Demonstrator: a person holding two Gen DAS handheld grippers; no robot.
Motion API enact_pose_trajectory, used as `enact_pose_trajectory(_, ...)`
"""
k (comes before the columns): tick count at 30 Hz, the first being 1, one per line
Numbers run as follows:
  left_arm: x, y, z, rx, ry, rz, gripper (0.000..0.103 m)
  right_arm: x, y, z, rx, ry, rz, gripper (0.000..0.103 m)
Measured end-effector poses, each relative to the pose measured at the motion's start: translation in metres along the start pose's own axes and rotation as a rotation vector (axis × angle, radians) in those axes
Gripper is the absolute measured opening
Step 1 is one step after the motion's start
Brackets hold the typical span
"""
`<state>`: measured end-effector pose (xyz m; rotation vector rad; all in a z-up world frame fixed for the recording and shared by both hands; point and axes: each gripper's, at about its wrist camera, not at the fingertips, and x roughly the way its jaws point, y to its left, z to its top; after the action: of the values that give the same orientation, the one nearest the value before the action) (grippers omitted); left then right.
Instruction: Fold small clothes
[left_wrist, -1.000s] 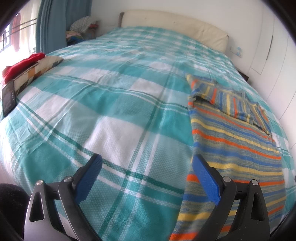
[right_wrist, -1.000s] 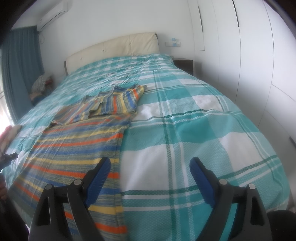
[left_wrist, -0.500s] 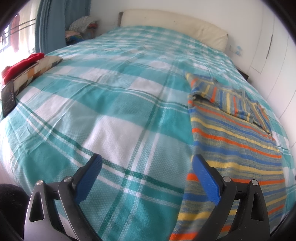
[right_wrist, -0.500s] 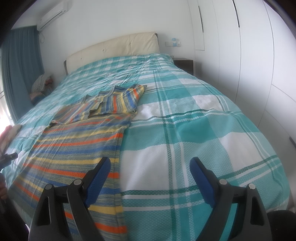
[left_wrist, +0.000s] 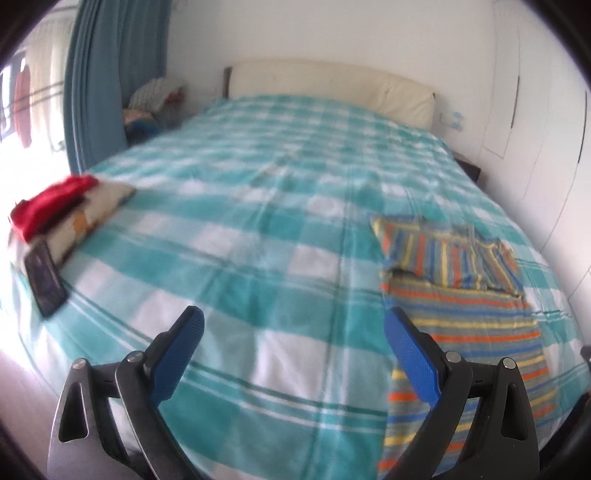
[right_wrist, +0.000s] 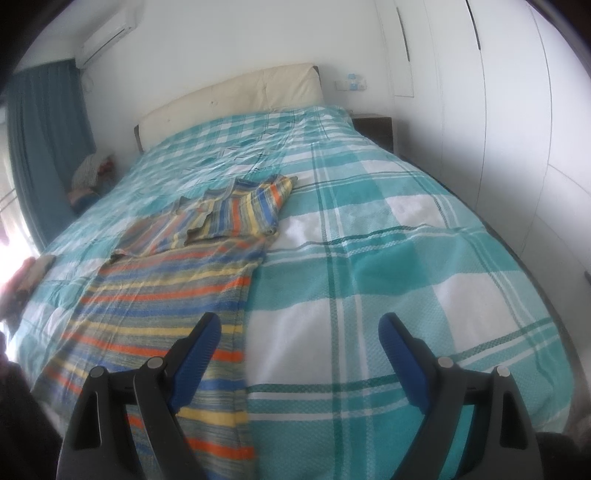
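A: What was the surface?
B: A bed (right_wrist: 406, 258), covered edge to edge by a teal-and-white plaid spread (left_wrist: 258, 229), with a cream headboard (left_wrist: 332, 85) at the far end.

A: What lay on it?
B: A striped garment (right_wrist: 166, 306) lay flat near the foot, its sleeves folded across the top. Near the window-side edge lay a patterned cushion (left_wrist: 99, 206) with a red cloth (left_wrist: 48, 206) on top, and a dark phone (left_wrist: 44, 277) just beside it.

A: Touching each other?
B: The garment lay well apart from the cushion group.

shirt (right_wrist: 166, 295) on bed (right_wrist: 406, 258), phone (left_wrist: 44, 284) left
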<state>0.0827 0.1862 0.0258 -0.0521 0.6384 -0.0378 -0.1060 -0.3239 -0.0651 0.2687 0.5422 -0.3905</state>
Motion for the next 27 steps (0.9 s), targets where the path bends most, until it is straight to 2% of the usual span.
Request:
enact_pose_trajectory(2,-0.022,0.008,0.025,0.080,0.009,0.009,0.102,-0.005,-0.005,0.011,-0.019,0.059,0.033,0.086)
enact_pose_trajectory(4,-0.024,-0.002,0.030,0.229,0.131,0.010,0.102,-0.004,-0.004,0.016,-0.038,0.167,0.061,0.086)
enact_pose_trajectory(6,-0.012,-0.019,0.009,0.326,0.245,-0.010,0.102,-0.001,0.003,0.009,-0.062,0.265,0.054,0.086)
enact_pose_trajectory(7,-0.002,-0.026,-0.010,0.322,0.292,-0.038,0.102,0.000,0.007,0.003,-0.070,0.303,0.056,0.086)
enact_pose_trajectory(9,0.027,-0.042,-0.055,0.267,0.439,-0.137,0.101,0.003,0.015,-0.012,-0.066,0.374,0.099,0.086)
enact_pose_trajectory(11,0.050,-0.059,-0.094,0.246,0.543,-0.174,0.098,0.005,0.021,-0.029,-0.026,0.436,0.159,0.086)
enact_pose_trajectory(13,0.062,-0.073,-0.117,0.240,0.595,-0.189,0.084,0.007,0.024,-0.042,0.013,0.500,0.197,0.084)
enact_pose_trajectory(17,0.061,-0.092,-0.137,0.257,0.609,-0.199,0.082,0.009,0.034,-0.059,-0.025,0.570,0.211,0.071)
enact_pose_trajectory(18,0.061,-0.096,-0.138,0.278,0.608,-0.194,0.077,0.011,0.036,-0.063,-0.042,0.579,0.203,0.070)
enact_pose_trajectory(20,0.056,-0.104,-0.144,0.325,0.614,-0.199,0.061,0.020,0.041,-0.068,-0.055,0.601,0.200,0.063)
enact_pose_trajectory(21,0.055,-0.108,-0.144,0.343,0.622,-0.206,0.045,0.027,0.043,-0.073,-0.067,0.625,0.192,0.060)
enact_pose_trajectory(22,0.054,-0.110,-0.145,0.356,0.632,-0.216,0.023,0.033,0.044,-0.076,-0.083,0.646,0.181,0.052)
enact_pose_trajectory(23,0.052,-0.112,-0.145,0.363,0.642,-0.226,0.009,0.036,0.045,-0.077,-0.103,0.658,0.165,0.037)
enact_pose_trajectory(24,0.050,-0.112,-0.143,0.358,0.651,-0.238,0.006,0.036,0.045,-0.076,-0.114,0.657,0.164,0.024)
enact_pose_trajectory(25,0.048,-0.112,-0.139,0.347,0.648,-0.249,0.005,0.034,0.043,-0.072,-0.098,0.658,0.198,0.006)
enact_pose_trajectory(27,0.044,-0.108,-0.124,0.297,0.630,-0.307,0.005,0.025,0.041,-0.058,-0.081,0.628,0.226,0.006)
